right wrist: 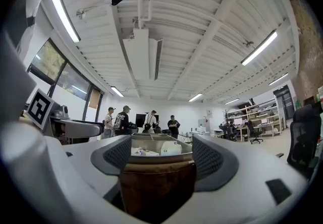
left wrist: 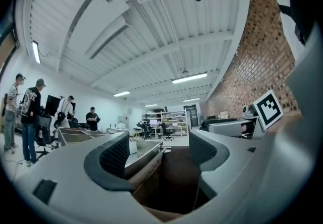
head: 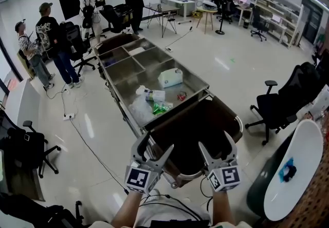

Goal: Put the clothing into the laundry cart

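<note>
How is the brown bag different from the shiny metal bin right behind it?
The brown bag is dark with a rounded rim; the metal bin is shiny grey with straight, square sides. The brown bag shows nothing inside; the metal bin holds a white jug and crumpled plastic bags. Both are open on top and joined end to end.

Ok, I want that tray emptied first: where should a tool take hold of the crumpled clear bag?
Probably a raised fold on top of the bag, coming straight down: it lies slumped and soft in the tray, and the tray's walls would likely block a sideways approach.
</note>
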The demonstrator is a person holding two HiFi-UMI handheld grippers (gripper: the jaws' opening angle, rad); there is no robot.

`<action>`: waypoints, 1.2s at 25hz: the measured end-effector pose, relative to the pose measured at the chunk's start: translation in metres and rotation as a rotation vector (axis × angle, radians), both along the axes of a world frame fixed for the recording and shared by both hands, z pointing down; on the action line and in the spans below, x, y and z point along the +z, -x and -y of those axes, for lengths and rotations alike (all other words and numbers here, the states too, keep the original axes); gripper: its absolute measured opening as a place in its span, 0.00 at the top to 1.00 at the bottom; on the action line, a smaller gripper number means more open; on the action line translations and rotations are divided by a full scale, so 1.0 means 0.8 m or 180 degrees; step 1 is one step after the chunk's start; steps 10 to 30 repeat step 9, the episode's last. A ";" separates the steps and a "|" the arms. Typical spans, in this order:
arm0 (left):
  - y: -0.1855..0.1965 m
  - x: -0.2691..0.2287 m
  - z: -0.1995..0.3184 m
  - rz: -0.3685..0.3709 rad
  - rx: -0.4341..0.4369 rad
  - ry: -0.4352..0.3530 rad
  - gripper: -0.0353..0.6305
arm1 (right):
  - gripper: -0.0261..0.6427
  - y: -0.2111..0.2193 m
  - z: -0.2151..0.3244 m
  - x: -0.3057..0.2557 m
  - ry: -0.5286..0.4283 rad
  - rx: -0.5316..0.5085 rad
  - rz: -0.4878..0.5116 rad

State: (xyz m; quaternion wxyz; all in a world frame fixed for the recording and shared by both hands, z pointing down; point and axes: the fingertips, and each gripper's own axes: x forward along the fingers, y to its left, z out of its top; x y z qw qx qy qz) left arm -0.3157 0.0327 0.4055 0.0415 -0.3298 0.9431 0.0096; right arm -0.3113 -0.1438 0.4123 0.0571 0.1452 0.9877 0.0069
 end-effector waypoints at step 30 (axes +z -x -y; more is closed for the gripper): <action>0.000 0.010 -0.005 -0.0039 0.0038 0.0016 0.41 | 0.36 0.004 -0.031 0.013 0.0022 -0.0186 -0.0124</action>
